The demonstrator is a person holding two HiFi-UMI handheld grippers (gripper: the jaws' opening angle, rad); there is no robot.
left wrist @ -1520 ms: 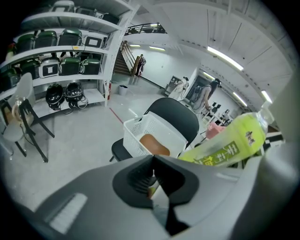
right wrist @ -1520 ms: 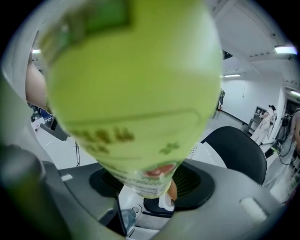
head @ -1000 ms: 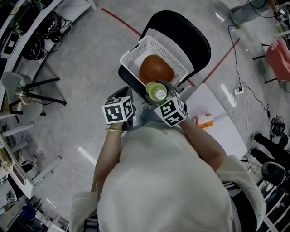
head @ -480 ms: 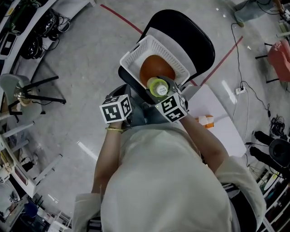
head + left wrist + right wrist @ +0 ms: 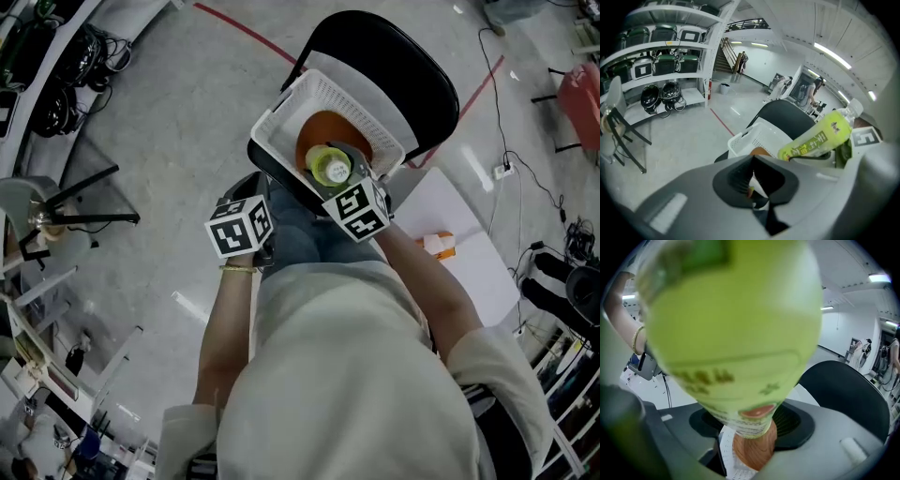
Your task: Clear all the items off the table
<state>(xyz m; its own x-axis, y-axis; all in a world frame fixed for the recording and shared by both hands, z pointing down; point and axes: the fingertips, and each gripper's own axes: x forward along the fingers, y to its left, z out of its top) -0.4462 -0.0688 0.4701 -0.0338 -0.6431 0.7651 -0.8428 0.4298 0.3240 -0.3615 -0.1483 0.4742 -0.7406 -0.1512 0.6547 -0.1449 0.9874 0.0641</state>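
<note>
I find my right gripper (image 5: 343, 186) clamped on the green bottle (image 5: 330, 169), which hangs over the white basket (image 5: 281, 112) on the chair (image 5: 417, 80). My left gripper (image 5: 751, 186) is fully closed, empty, near the basket.

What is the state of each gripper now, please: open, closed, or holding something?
Left gripper: closed, holding nothing.
Right gripper: closed on the green bottle.

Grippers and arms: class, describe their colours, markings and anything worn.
The left gripper and right gripper have grey bodies with black insets. Each carries a white cube with black square markers. The person wears a pale short-sleeved top and a gold bracelet.
</note>
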